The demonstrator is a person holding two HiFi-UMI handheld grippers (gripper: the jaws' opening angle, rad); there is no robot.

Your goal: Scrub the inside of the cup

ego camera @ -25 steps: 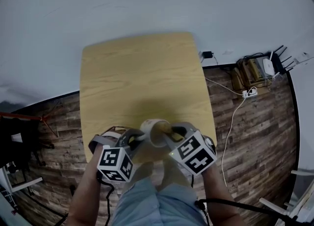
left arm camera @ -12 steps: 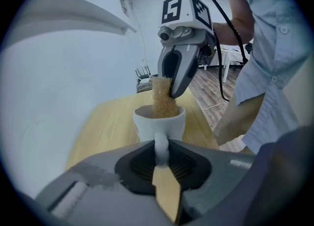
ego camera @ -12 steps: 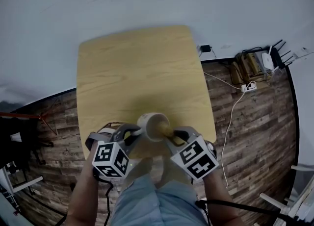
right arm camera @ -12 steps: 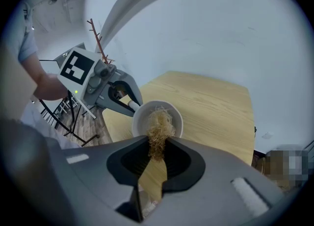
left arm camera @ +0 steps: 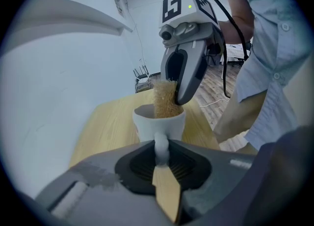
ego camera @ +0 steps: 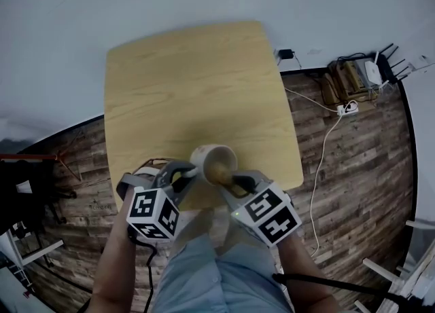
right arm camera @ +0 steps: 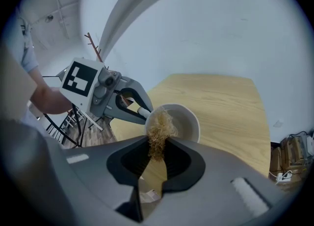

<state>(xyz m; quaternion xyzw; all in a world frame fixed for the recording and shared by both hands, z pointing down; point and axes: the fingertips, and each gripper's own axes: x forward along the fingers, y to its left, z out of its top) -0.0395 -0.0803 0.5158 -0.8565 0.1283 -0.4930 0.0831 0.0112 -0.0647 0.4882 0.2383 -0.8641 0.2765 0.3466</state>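
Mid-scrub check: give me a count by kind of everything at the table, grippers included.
White cup: 1
Fibrous scrubber: 1
Grippers: 2 (left gripper shut on the cup handle, right gripper shut on the scrubber)
Wooden table: 1
Total: 5

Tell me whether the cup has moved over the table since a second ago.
No: the cup stays at the same spot by the near edge of the table, between its two near corners.
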